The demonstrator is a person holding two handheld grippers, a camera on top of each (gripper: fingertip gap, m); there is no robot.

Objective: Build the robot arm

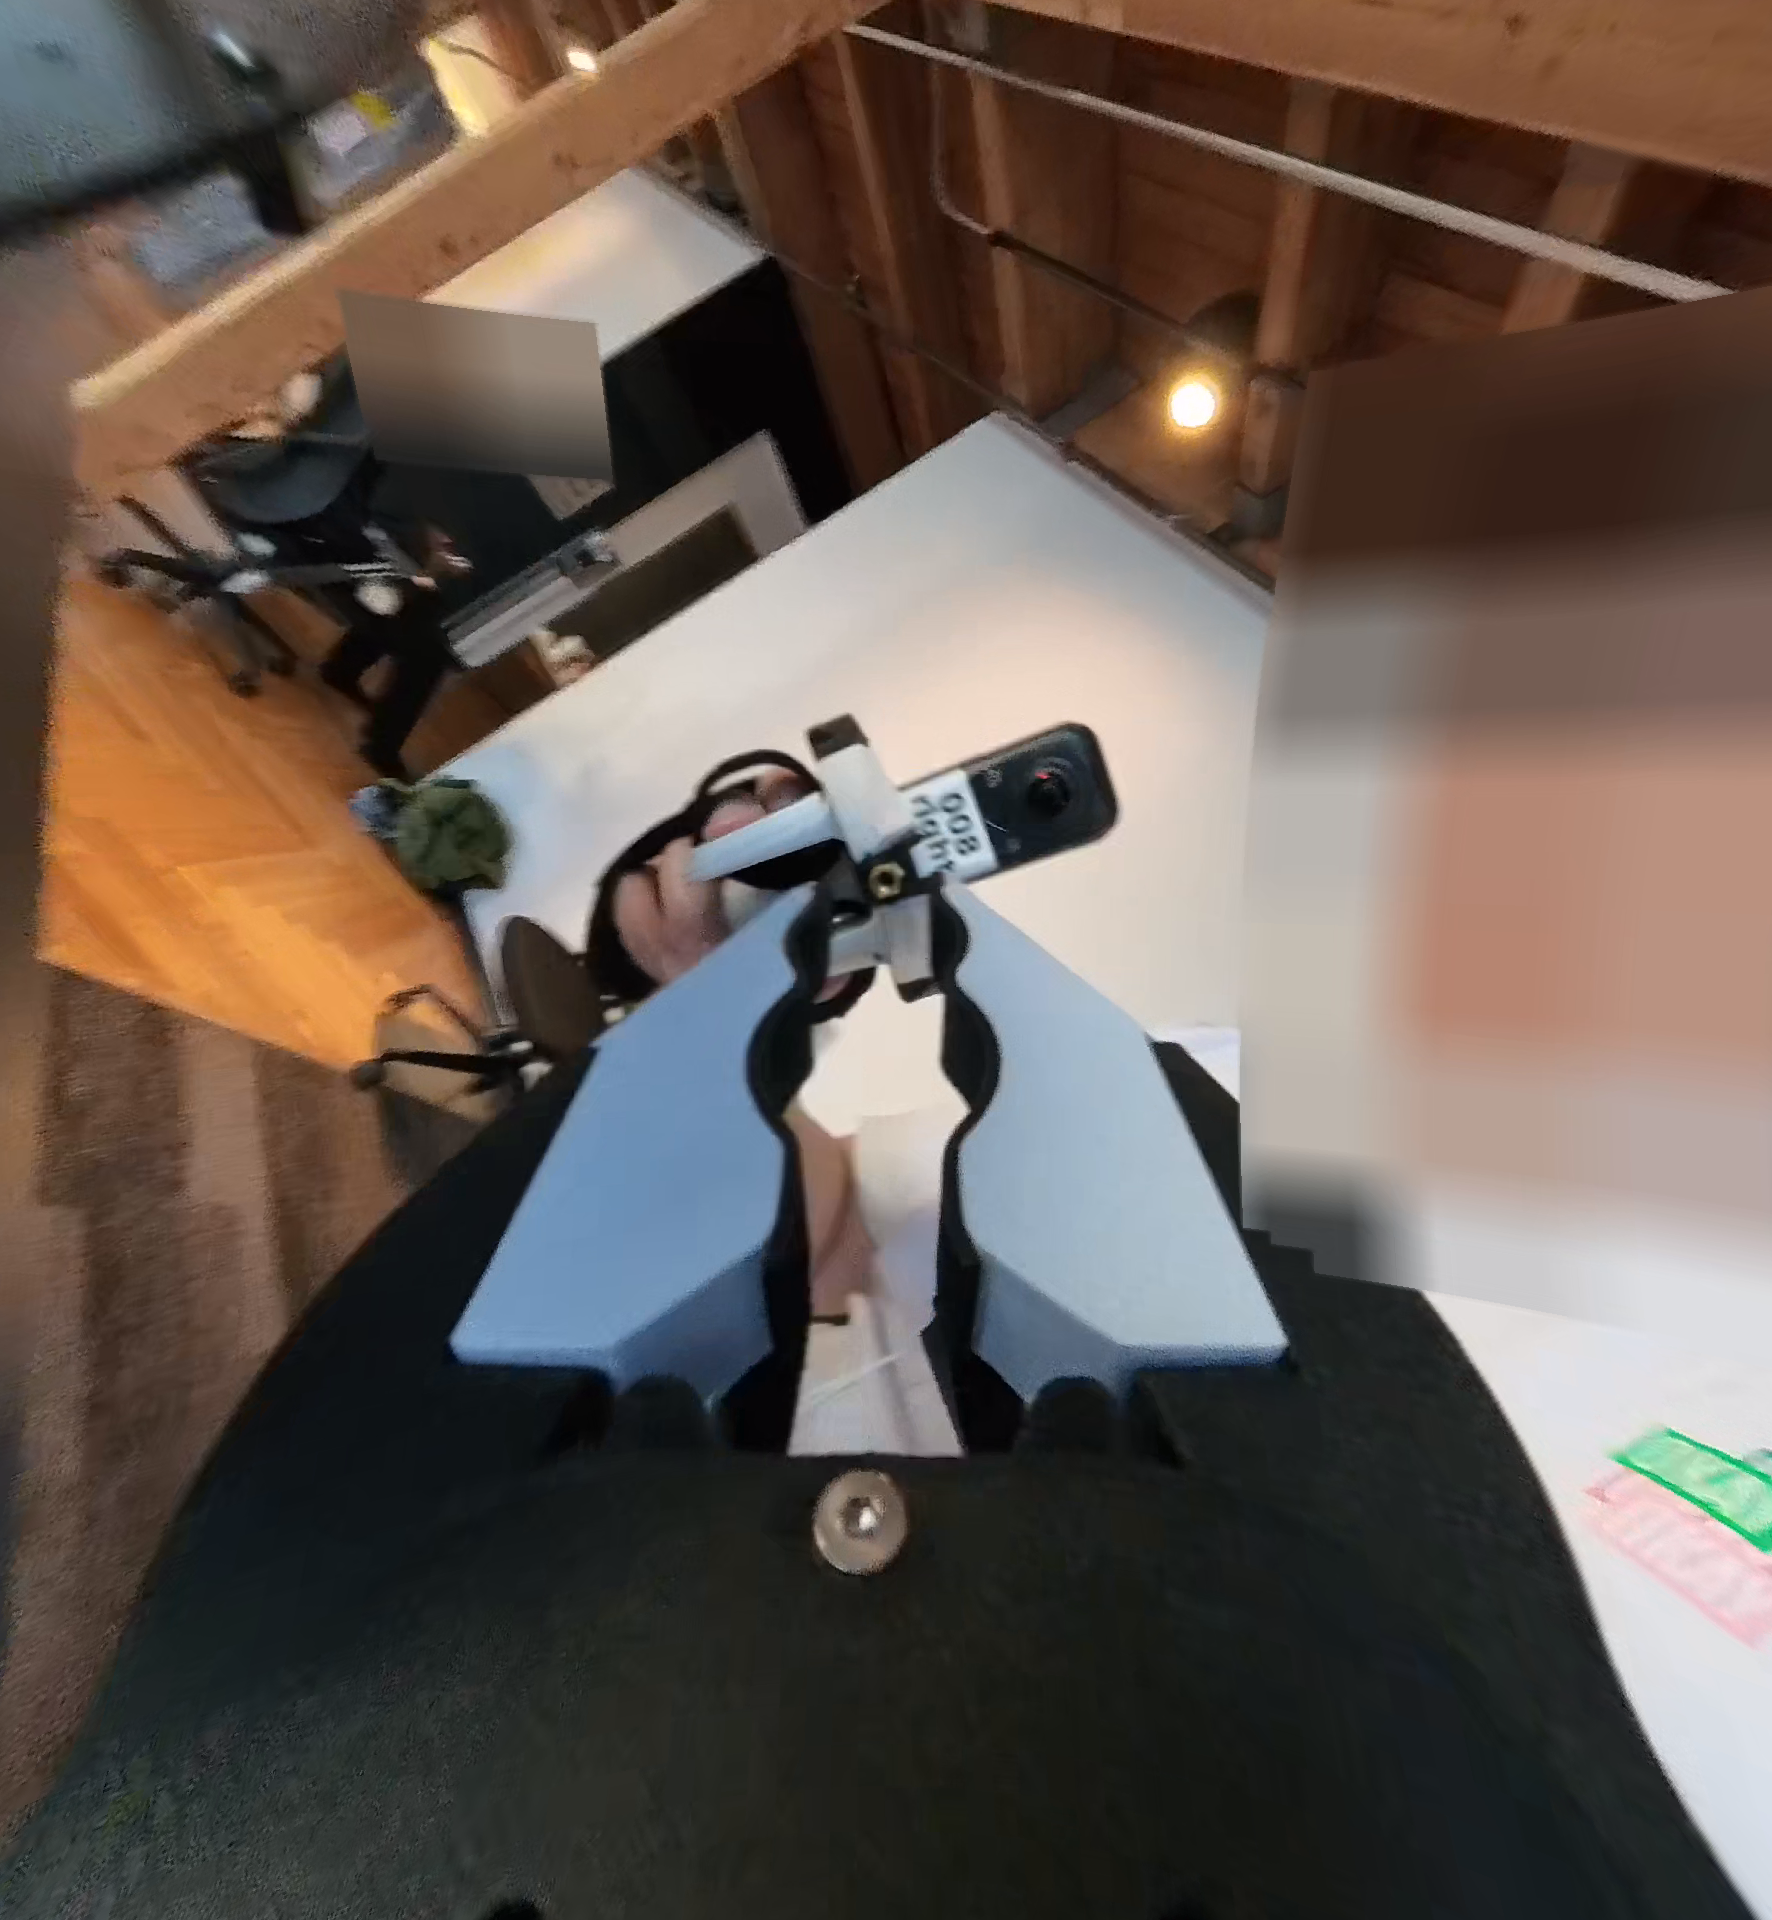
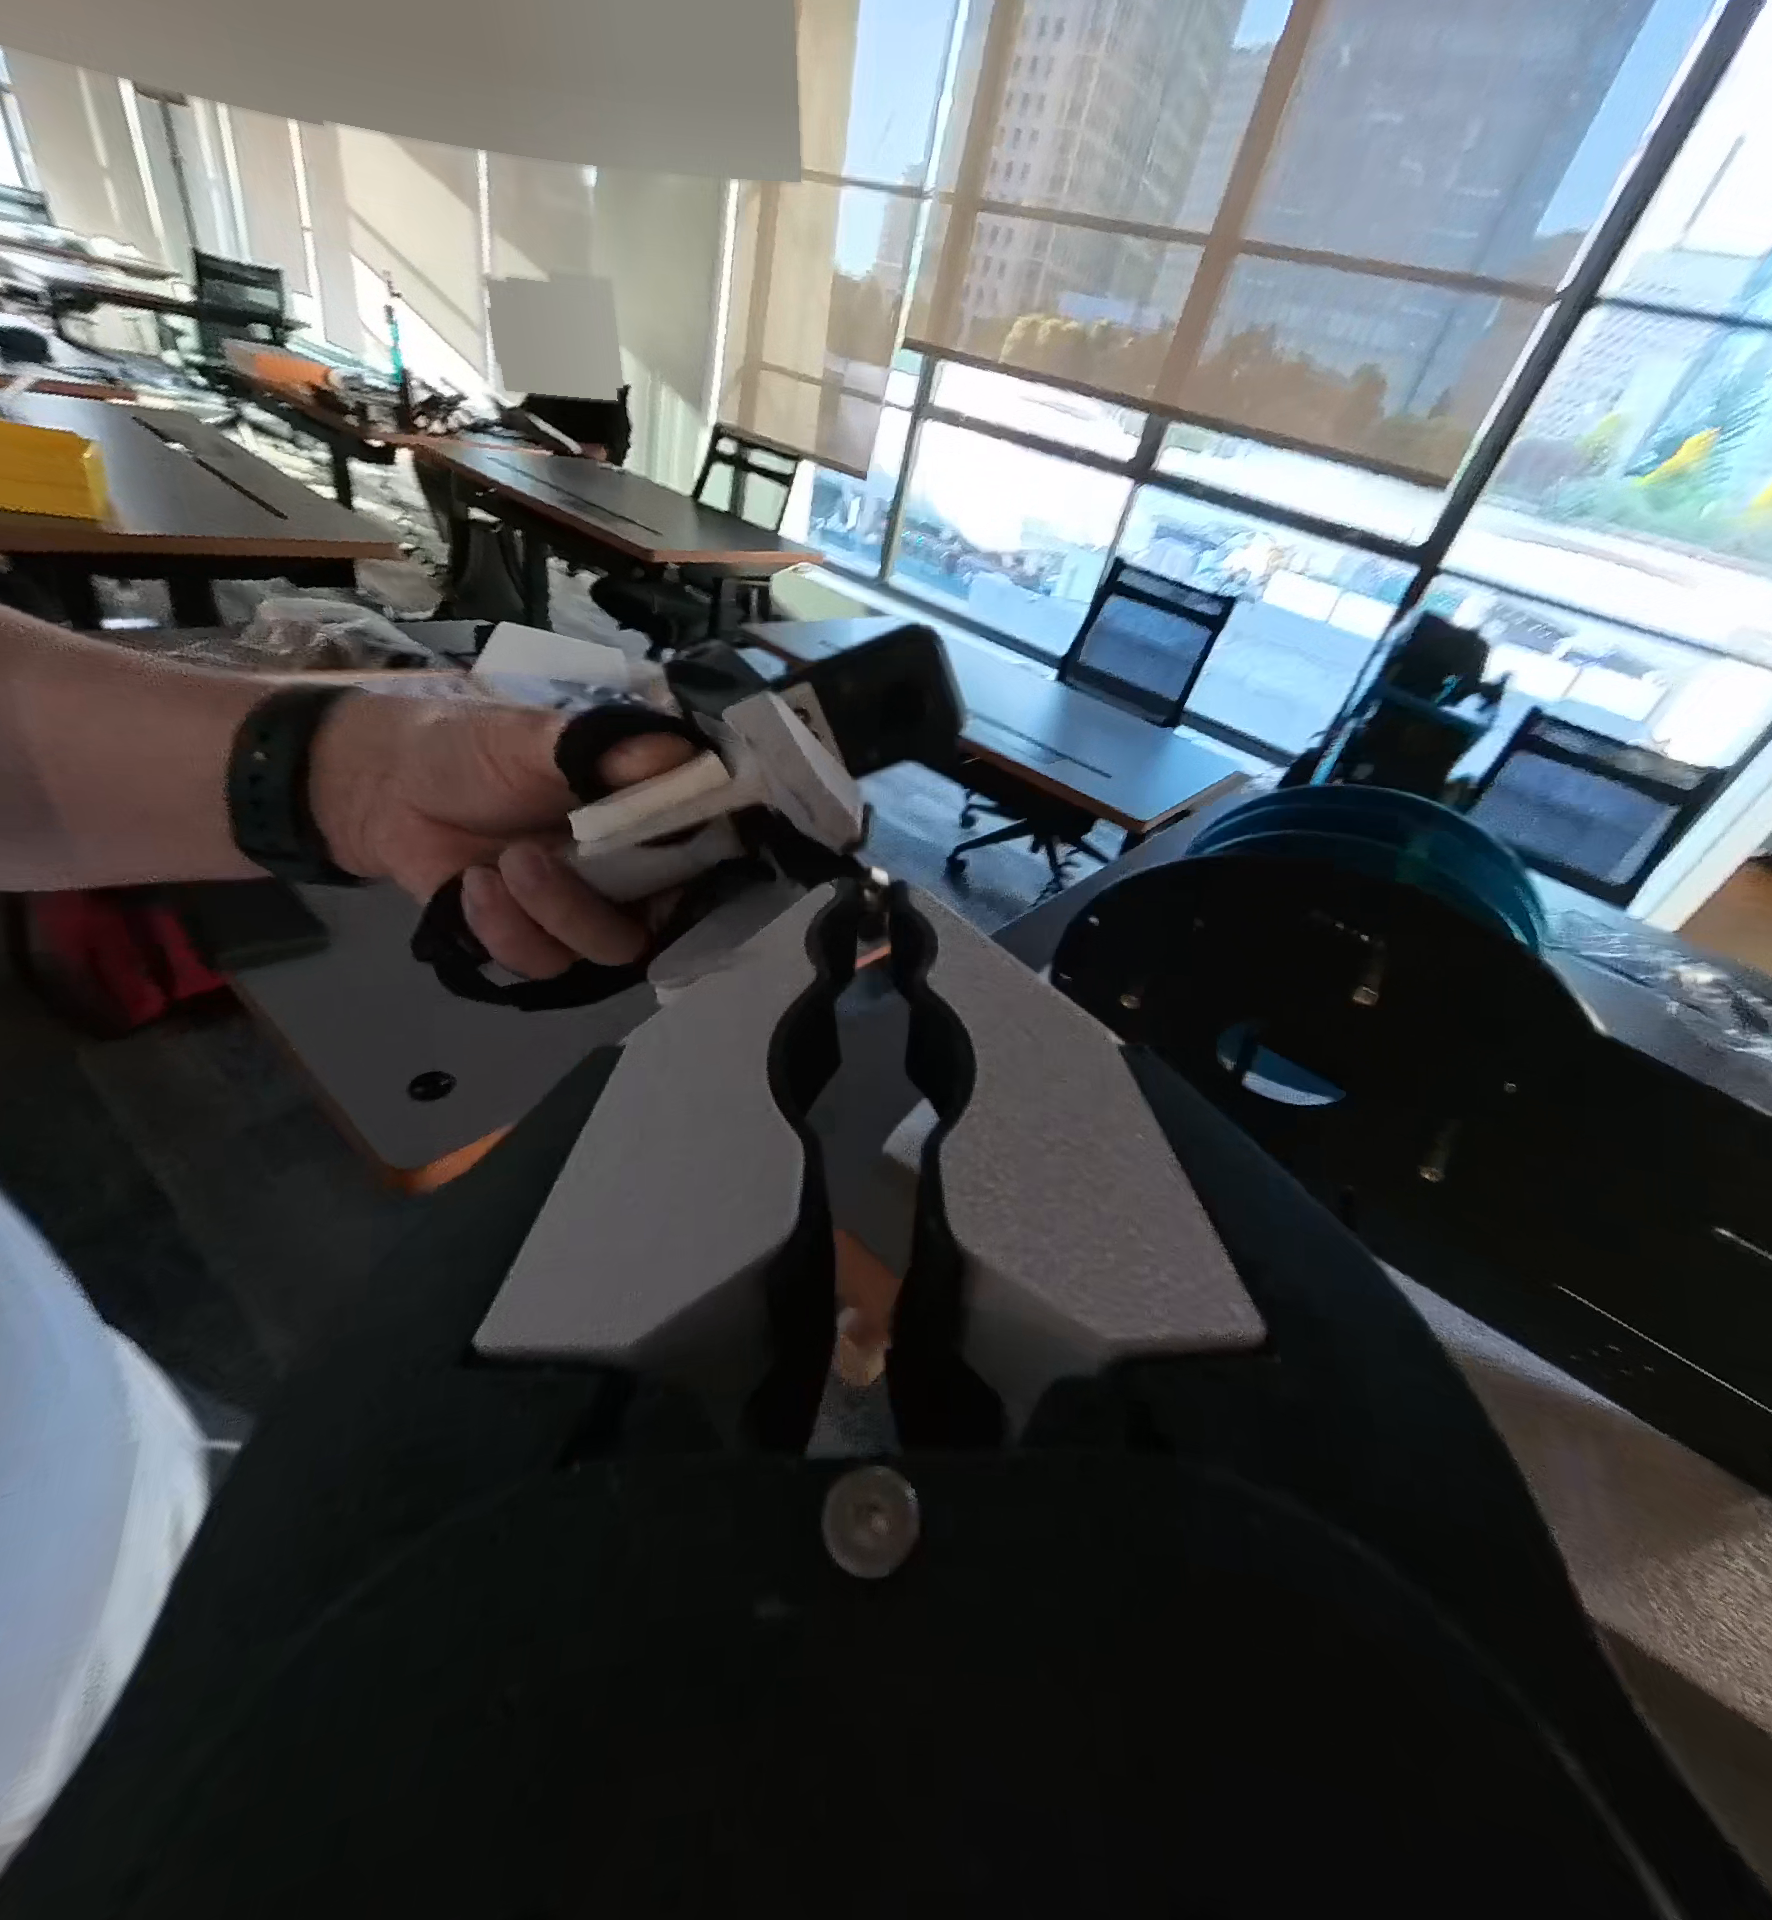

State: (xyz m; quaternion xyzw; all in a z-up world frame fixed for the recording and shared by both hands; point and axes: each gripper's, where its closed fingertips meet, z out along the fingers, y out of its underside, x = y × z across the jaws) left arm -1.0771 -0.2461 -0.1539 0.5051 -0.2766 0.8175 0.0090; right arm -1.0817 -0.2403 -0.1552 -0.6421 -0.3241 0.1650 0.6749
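Two grippers are facing each other tip to tip. Left gripper (image 1: 877, 925) is gripping the other unit's white mount (image 1: 887, 940); right gripper (image 2: 866, 904) is nearly closed, nipping a small metal part (image 2: 869, 891). One hand (image 2: 466, 800) is sitting just beyond its jaws.

The left gripper (image 1: 874, 935) and the right gripper (image 2: 869, 902) face each other, tips meeting, each one's tips just beside the underside of the other's body. In the left wrist view, a camera (image 1: 1043, 795) sits on the right gripper, behind and above the tips, and a hand (image 1: 669, 920) holds it from the left. A table (image 1: 1588, 1382) lies below and to the right, with tape marks (image 1: 1718, 1507) on it. A chair (image 1: 539, 982) stands lower left. In the right wrist view, a hand (image 2: 446, 800) reaches in from the left, desks (image 2: 612, 509) stand behind it, windows (image 2: 1277, 312) farther back, and a round disc (image 2: 1266, 987) lies right.
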